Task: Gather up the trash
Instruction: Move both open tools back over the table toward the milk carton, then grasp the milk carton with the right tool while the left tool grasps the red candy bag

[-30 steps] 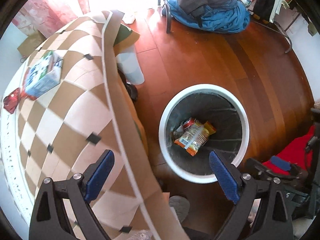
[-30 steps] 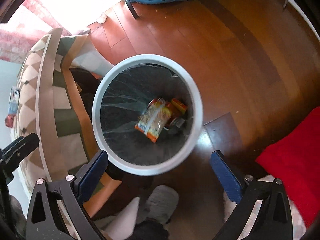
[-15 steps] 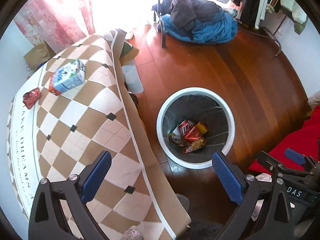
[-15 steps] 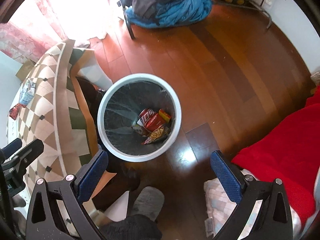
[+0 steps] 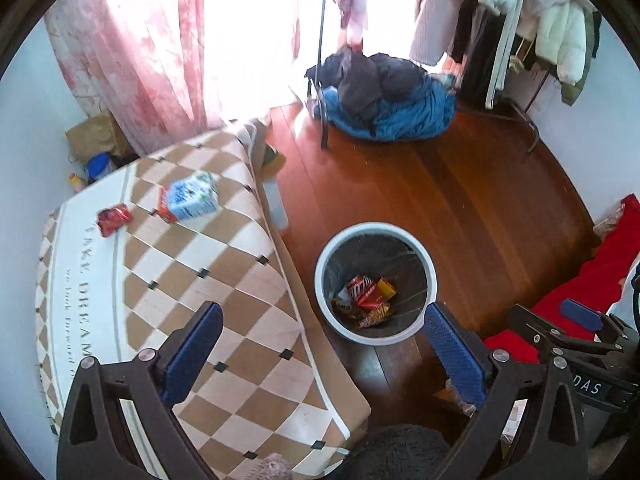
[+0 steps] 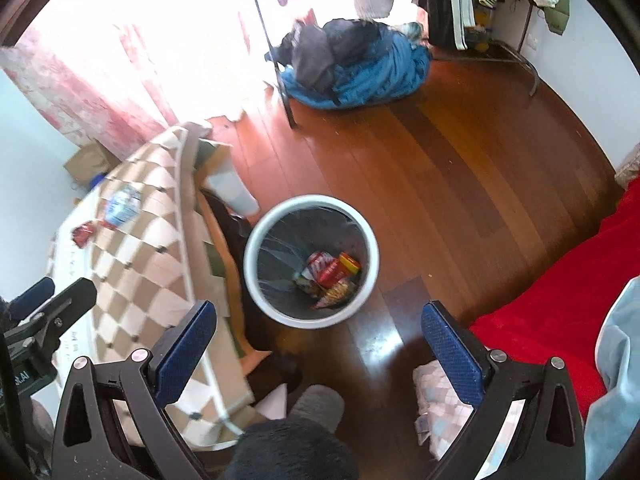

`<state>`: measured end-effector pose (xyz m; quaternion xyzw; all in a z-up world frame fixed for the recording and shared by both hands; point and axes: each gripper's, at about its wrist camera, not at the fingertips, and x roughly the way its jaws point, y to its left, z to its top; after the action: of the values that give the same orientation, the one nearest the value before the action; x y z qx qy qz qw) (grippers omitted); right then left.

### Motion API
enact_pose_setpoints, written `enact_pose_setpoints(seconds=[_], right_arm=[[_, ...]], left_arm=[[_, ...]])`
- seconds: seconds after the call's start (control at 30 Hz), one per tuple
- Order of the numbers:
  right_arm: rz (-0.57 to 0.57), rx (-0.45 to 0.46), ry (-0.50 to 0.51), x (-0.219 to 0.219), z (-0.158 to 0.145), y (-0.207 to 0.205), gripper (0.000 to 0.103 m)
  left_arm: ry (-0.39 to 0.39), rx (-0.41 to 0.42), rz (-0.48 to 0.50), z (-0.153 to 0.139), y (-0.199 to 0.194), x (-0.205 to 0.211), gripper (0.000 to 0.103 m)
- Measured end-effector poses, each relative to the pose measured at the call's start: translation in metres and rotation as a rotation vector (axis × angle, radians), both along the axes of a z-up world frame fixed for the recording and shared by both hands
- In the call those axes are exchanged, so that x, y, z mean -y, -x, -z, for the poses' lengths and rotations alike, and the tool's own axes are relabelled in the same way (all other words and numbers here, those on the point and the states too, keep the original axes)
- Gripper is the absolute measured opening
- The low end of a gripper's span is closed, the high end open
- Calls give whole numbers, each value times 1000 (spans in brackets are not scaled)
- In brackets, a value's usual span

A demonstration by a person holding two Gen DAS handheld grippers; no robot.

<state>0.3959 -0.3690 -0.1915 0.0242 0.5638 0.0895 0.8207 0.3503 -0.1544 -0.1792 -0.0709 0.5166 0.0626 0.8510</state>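
Both tools, left (image 5: pixel 320 354) and right (image 6: pixel 318 346), gape empty above the bin (image 5: pixel 375 339); wrappers (image 5: pixel 366 296) overlap inside, partly hidden.

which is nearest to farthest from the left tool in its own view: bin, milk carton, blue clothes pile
1. bin, on the floor just ahead of the left tool, slightly right.
2. milk carton, farther out on the checked mat, to the left.
3. blue clothes pile, farthest, across the floor by the window.
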Motion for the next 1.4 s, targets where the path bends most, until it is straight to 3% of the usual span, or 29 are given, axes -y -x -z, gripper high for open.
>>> enact_pose_setpoints(seconds=[0.23, 0.4, 0.53, 0.67, 0.87, 1.07, 1.2, 1.27, 1.33, 1.4], right_arm=[[-39, 38, -82, -43, -41, 6, 103], [-133, 24, -114, -118, -44, -10, 103], [-214, -8, -100, -193, -22, -33, 103], [-286, -57, -58, -275, 20, -66, 103], [-330, -134, 29, -367, 89, -112, 103], [-318, -164, 116, -417, 138, -138, 103], [-334, -171, 169, -434, 154, -144, 103], [-332, -174, 164, -433, 157, -144, 103], [-328, -147, 164, -426, 155, -147, 93], [-321, -138, 176, -419, 153, -150, 93]], left_arm=[[-21, 50, -102, -34, 13, -45, 103], [-40, 45, -224, -26, 19, -108, 103], [-54, -3, -353, 3, 25, -179, 103], [-88, -70, -464, 44, 27, -246, 103], [-121, -154, -550, 100, 17, -317, 103], [-100, -205, -561, 135, -4, -357, 103], [-24, -207, -549, 144, -17, -365, 103], [5, -207, -541, 146, -25, -364, 103], [34, -199, -530, 148, -33, -363, 103], [62, -188, -516, 149, -42, -361, 103]])
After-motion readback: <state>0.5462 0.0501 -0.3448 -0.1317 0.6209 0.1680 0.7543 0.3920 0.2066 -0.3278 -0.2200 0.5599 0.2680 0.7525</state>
